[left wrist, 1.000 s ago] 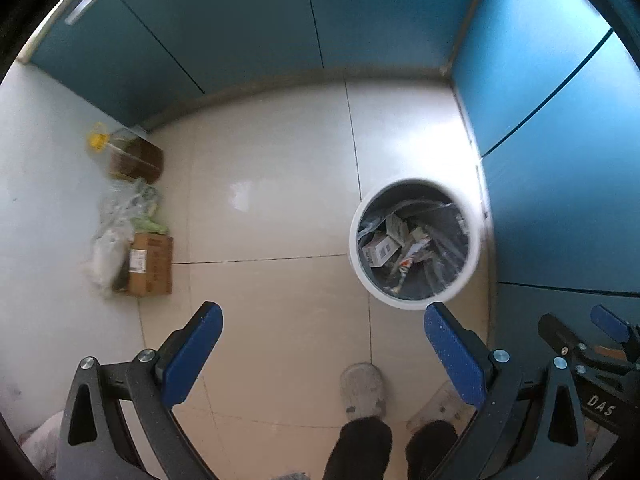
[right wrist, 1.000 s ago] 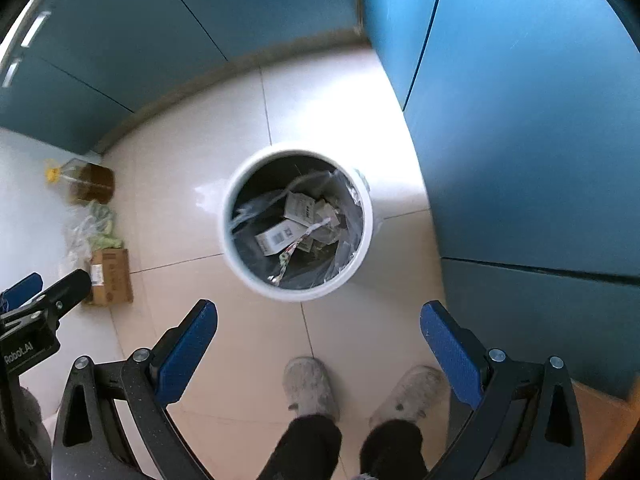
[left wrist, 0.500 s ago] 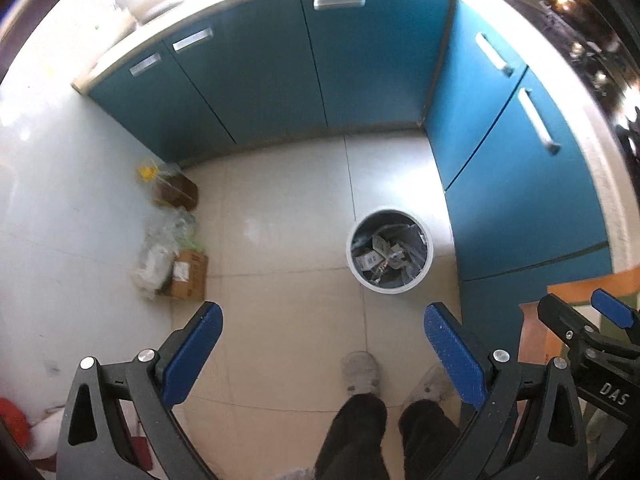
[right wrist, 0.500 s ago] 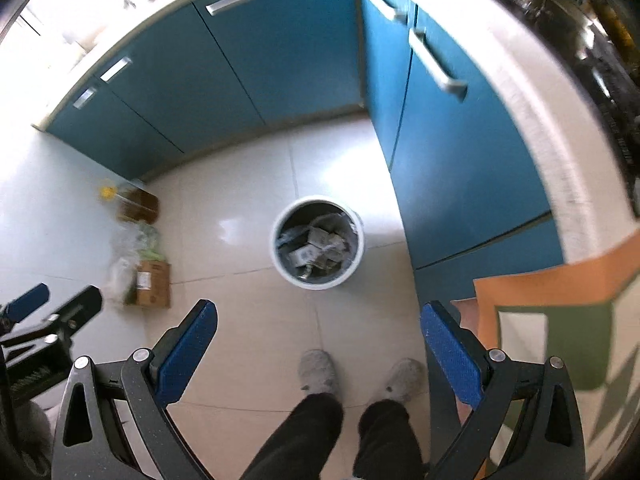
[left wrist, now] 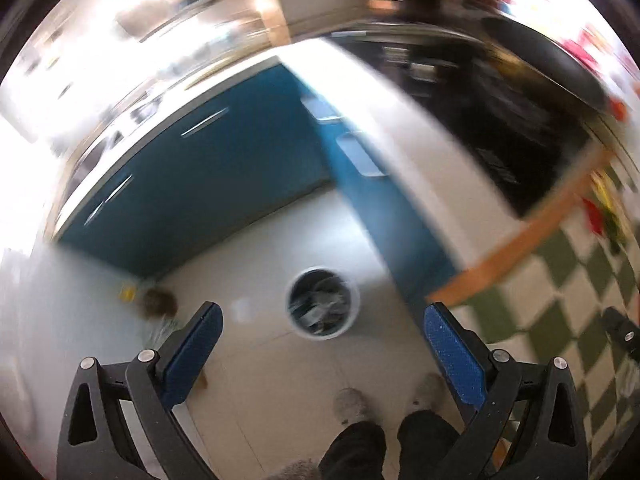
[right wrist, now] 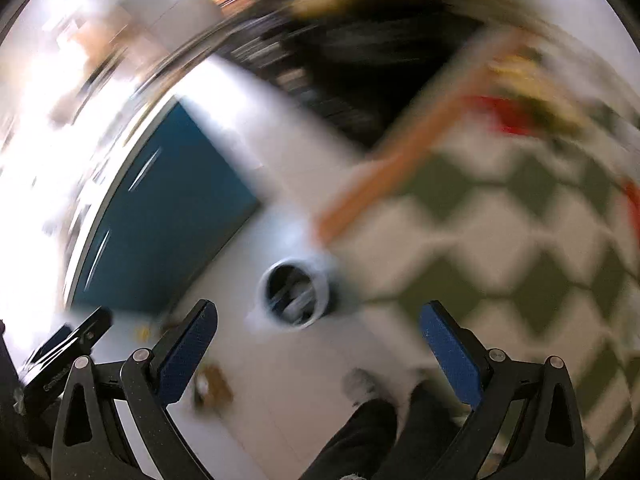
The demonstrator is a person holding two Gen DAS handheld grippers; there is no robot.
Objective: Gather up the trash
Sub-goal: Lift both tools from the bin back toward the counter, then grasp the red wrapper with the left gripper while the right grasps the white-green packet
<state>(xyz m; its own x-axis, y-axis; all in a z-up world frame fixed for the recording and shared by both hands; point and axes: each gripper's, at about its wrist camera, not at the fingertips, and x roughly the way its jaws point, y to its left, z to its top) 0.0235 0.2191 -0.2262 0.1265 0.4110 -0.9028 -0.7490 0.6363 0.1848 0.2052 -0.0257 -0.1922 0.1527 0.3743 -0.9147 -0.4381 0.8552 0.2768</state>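
A white round trash bin with a dark liner and paper scraps inside stands on the pale tiled floor, far below both grippers. It also shows, blurred, in the right wrist view. My left gripper is open and empty, high above the floor. My right gripper is open and empty too. A green and white checked cloth with an orange border lies on a surface at the right; blurred red and yellow items lie on it.
Blue cabinets under a white counter line the back and right. A brown bottle and bags sit on the floor by the left wall. The person's legs and slippers are below the grippers.
Both grippers have risen well away from the bin and swung right. The bin looks much smaller, and the counter and checked cloth have come into view. Both frames are motion blurred.
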